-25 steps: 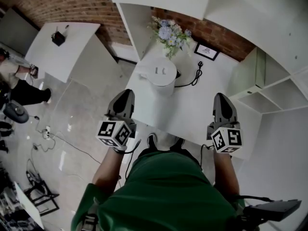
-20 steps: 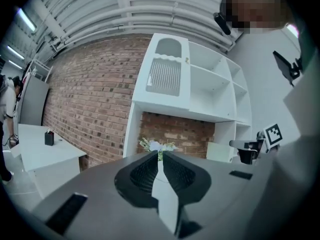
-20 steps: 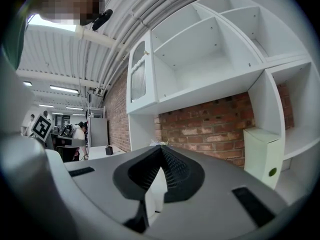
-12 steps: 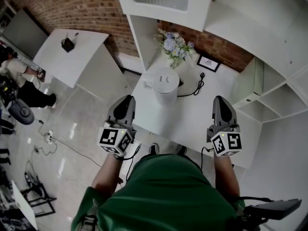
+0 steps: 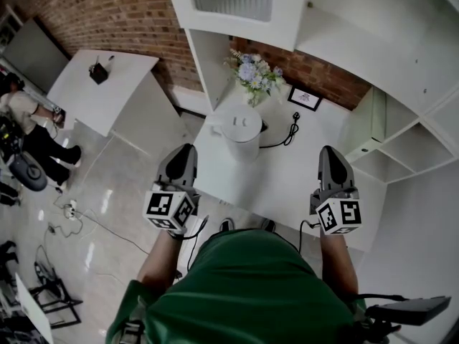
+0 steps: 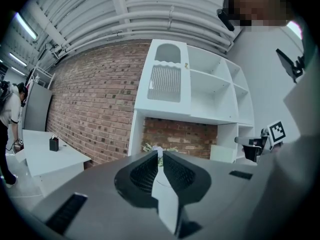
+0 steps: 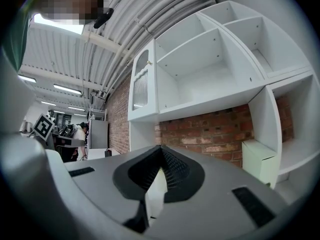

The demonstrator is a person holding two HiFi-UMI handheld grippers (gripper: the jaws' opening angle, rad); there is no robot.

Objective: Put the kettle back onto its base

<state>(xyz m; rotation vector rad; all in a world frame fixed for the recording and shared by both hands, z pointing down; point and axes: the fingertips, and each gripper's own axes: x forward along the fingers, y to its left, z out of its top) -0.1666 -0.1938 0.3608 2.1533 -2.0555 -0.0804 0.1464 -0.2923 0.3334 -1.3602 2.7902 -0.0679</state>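
Both grippers out in front of me, held level over the near edge of the white table (image 5: 287,178)

Left gripper (image 5: 183,150): jaws pressed together, nothing between them. In the left gripper view the ribbed pads meet along one line, and the flowers (image 6: 158,148) show just past the tips

Right gripper (image 5: 330,152): jaws likewise closed at the tips, empty. Its own view looks past them at the brick wall (image 7: 210,131) and the white shelf unit (image 7: 210,69)

Kettle (image 5: 241,130): white, upright, lid on, standing on the table toward the far left side, just in front of the flowers. Well apart from both grippers, closer to the left one's side

A dark edge shows right behind the kettle, and the black cord (image 5: 285,136) runs from there in a loop to a plug near the picture frame (image 5: 304,97). Cannot tell whether the kettle sits on a base or straight on the tabletop

Off to the left: a second white table (image 5: 93,92) and a person (image 5: 25,117) at the edge of the floor
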